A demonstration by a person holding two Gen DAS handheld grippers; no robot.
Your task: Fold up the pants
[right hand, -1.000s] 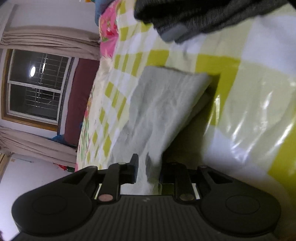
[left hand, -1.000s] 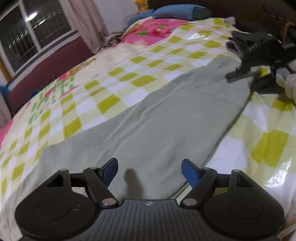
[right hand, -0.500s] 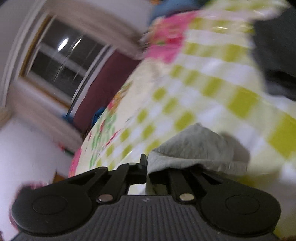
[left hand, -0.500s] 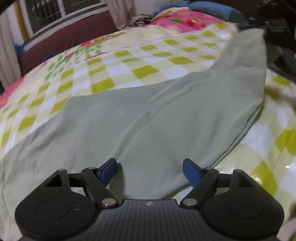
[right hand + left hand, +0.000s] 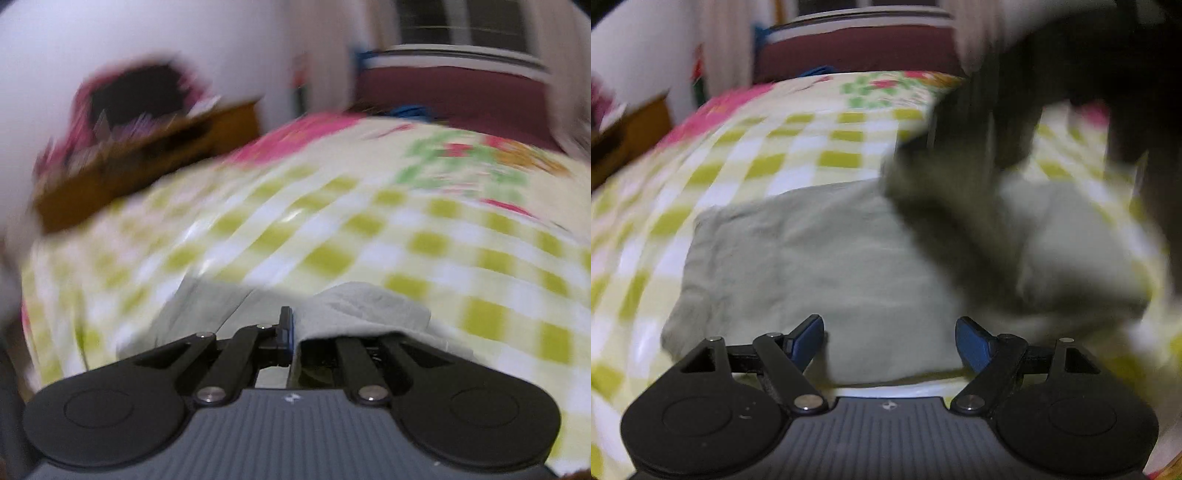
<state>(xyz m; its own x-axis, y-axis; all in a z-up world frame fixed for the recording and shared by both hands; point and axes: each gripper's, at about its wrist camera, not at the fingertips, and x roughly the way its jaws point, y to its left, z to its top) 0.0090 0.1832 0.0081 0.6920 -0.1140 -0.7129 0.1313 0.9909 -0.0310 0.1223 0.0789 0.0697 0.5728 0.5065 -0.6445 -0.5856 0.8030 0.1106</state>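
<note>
Pale grey-green pants (image 5: 820, 258) lie on the checked bedspread. In the left wrist view my left gripper (image 5: 889, 339) is open and empty, low over the near edge of the pants. A blurred dark shape, my right gripper (image 5: 979, 155), carries a lifted part of the cloth (image 5: 938, 192) above the flat part. In the right wrist view my right gripper (image 5: 293, 334) is shut on a fold of the pants (image 5: 362, 306), which drapes over its right finger. Both views are motion-blurred.
The bed has a yellow, white and pink checked cover (image 5: 798, 147). A dark red headboard or sofa (image 5: 857, 51) stands beyond it. A brown wooden piece of furniture (image 5: 147, 162) stands left of the bed against a white wall.
My right gripper has swung across with the pants end, carrying it over the flat part. My left gripper has turned, so the far wall now shows ahead. It stays open.
</note>
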